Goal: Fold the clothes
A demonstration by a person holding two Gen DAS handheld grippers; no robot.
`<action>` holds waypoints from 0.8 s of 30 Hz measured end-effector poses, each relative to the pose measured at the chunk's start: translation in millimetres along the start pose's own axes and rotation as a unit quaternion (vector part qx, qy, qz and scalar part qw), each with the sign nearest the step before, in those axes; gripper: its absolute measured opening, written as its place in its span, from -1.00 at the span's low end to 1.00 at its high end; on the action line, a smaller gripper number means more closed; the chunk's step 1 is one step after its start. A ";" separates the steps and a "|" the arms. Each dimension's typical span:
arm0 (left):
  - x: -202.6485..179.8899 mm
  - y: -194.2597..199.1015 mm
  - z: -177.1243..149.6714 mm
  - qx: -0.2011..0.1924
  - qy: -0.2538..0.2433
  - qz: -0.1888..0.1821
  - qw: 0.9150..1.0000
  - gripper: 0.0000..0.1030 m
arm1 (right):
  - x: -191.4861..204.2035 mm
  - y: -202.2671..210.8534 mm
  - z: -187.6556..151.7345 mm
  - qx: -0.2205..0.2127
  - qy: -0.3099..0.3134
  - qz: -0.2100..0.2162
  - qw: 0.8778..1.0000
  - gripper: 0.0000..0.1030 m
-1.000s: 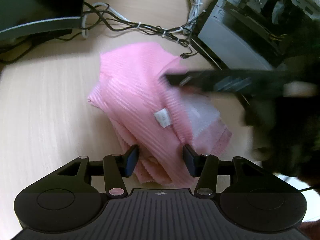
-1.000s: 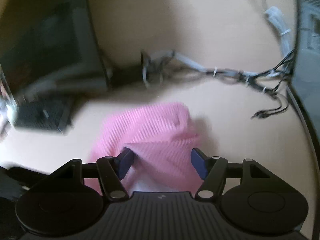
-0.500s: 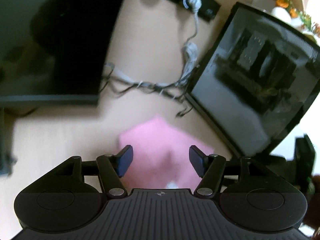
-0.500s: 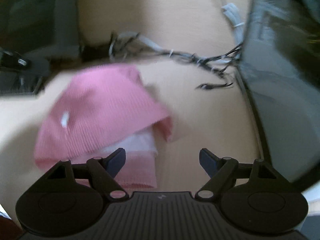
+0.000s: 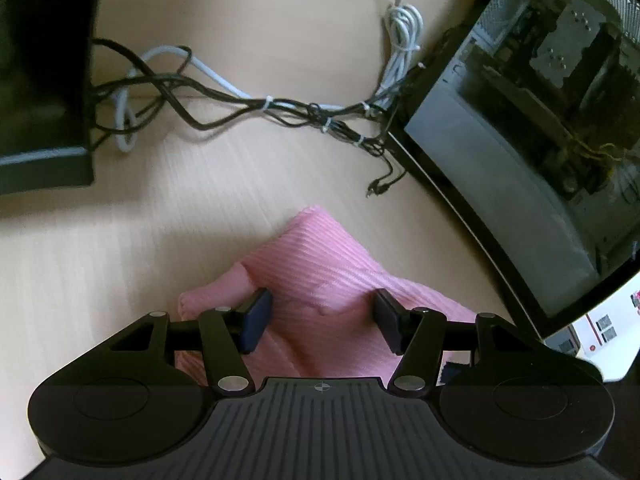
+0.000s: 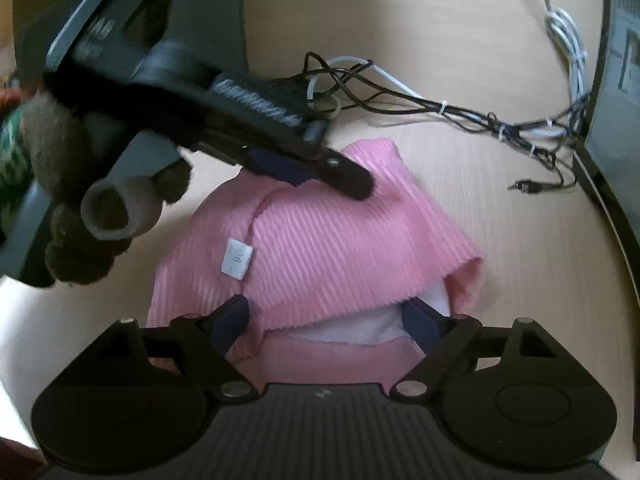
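Since half a second ago the left gripper (image 5: 322, 320) has come down from its raised, blurred view of the monitors to sit low over the cloth (image 5: 320, 280), which now fills the space between its fingers; the right-wrist view has also sharpened and closed in. Left jaws: apart, one on each side of a raised pink ridge, with no fabric pinched between them. Right gripper (image 6: 326, 320): jaws wide apart, straddling the near edge of the cloth (image 6: 320, 240), gripping nothing. In the right-wrist view the left gripper (image 6: 320, 168) reaches in from the upper left, held by a gloved hand (image 6: 80, 208), its tips over the far part of the cloth. The cloth lies in a folded heap on the desk (image 5: 120, 260), ribbed pink face up, with a white label (image 6: 237, 259) showing and a paler inner layer exposed under the lifted front flap. Behind it run tied cables (image 5: 280, 108); a computer case (image 5: 540, 140) stands to the right and a dark monitor base (image 5: 40, 140) to the left.
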State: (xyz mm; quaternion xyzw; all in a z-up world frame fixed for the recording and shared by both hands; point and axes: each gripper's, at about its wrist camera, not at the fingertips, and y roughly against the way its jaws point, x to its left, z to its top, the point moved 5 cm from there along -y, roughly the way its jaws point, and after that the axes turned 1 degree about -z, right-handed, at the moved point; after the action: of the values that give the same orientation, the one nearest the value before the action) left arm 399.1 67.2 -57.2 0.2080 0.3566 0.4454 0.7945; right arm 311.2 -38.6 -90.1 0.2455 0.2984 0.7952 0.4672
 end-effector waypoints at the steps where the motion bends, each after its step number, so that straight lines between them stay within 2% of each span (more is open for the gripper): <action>1: -0.5 2.1 -1.5 0.000 -0.001 0.005 1.000 0.24 | -8.1 7.5 3.0 -0.003 -0.013 0.005 1.000 0.66; 4: -2.1 8.5 -5.8 -0.001 -0.003 0.019 1.000 0.39 | -39.5 34.6 15.4 -0.029 -0.064 0.007 0.998 0.66; 6: -3.1 12.7 -8.8 -0.002 -0.004 0.028 1.000 0.41 | -47.1 33.8 27.1 -0.039 -0.073 0.008 0.996 0.66; 9: -4.7 19.1 -13.1 -0.003 -0.006 0.042 0.999 0.34 | -50.5 21.4 46.6 -0.051 -0.073 0.010 0.996 0.44; 12: -9.0 26.4 -27.8 0.006 -0.006 0.036 0.999 0.25 | -53.8 9.0 66.2 -0.063 -0.073 0.011 0.995 0.27; 15: -13.1 23.5 -45.7 0.026 -0.006 0.031 0.999 0.22 | -54.5 -9.9 81.7 -0.062 -0.068 0.010 0.996 0.27; 17: -12.3 17.5 -56.9 0.039 -0.011 0.043 0.998 0.22 | -47.8 -41.3 71.2 -0.010 -0.048 0.000 0.999 0.27; 20: -10.3 18.1 -64.8 0.048 -0.022 0.073 0.996 0.22 | -48.3 -44.7 59.8 0.010 -0.059 0.005 0.998 0.28; 23: -10.8 23.3 -70.5 0.048 -0.009 0.072 0.996 0.48 | -54.3 -23.5 56.8 0.009 -0.055 0.009 0.998 0.43; 24: -10.5 22.2 -73.6 0.051 -0.002 0.071 0.996 0.54 | -56.7 -15.1 54.9 0.008 -0.056 0.014 0.998 0.58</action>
State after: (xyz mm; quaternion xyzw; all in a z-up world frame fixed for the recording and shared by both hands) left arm 327.7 70.6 -87.4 0.2736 0.3620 0.4814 0.7499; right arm 382.1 -69.8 -68.5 0.2971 0.2749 0.7842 0.4704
